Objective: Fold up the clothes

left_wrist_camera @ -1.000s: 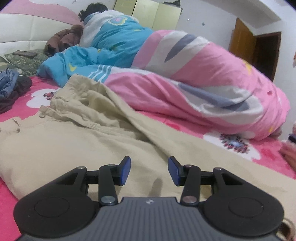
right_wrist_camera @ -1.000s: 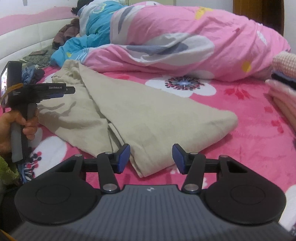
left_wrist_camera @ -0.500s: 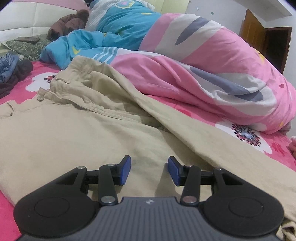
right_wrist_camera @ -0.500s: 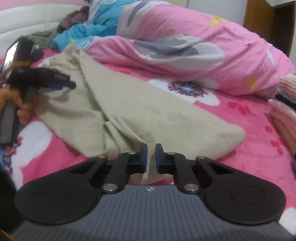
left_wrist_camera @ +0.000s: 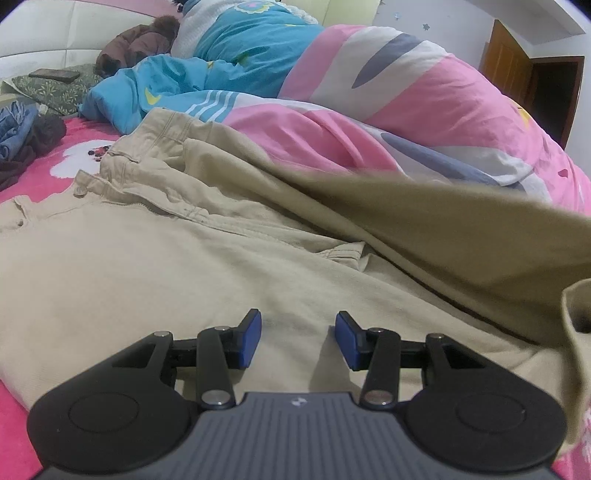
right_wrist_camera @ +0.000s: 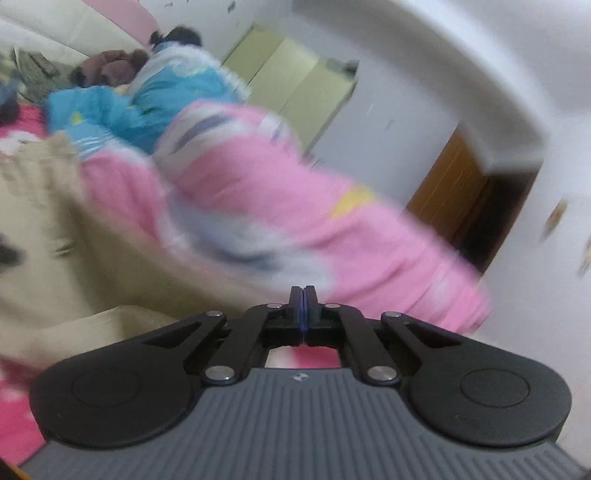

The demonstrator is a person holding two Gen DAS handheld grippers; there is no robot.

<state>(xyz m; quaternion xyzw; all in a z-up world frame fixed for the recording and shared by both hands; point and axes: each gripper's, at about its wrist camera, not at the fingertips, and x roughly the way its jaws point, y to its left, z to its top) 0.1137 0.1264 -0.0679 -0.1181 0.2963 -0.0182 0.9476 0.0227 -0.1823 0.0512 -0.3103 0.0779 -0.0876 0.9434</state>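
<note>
The bed [left_wrist_camera: 33, 162], covered in a pink flowered sheet, is taken up largely by a pink-and-blue quilt [left_wrist_camera: 424, 110] with a person [left_wrist_camera: 240, 33] lying under it along the far side. That bulk crowds the folding space. In front of it lie the beige trousers [left_wrist_camera: 147, 258], waistband toward the headboard, seat and upper legs spread flat. The fold looks only begun: one leg end [left_wrist_camera: 461, 240] is lifted off the sheet and hangs in a slack sweep across the right of the left wrist view, not yet laid over the rest.

The right gripper [right_wrist_camera: 303, 310] has just closed, its jaws fully together. The right wrist view is badly smeared, so it probably pinches the trouser hem, though no cloth shows clearly between the pads. The left gripper [left_wrist_camera: 298, 338] hovers about half open over the flat cloth, holding nothing.

Still to do — carry the leg over, square it, fold again. Smaller clutter at the bed's left edge: a heap of denim and dark clothes [left_wrist_camera: 22, 129], a green pillow [left_wrist_camera: 55, 90] with a phone [left_wrist_camera: 54, 75] on it.
</note>
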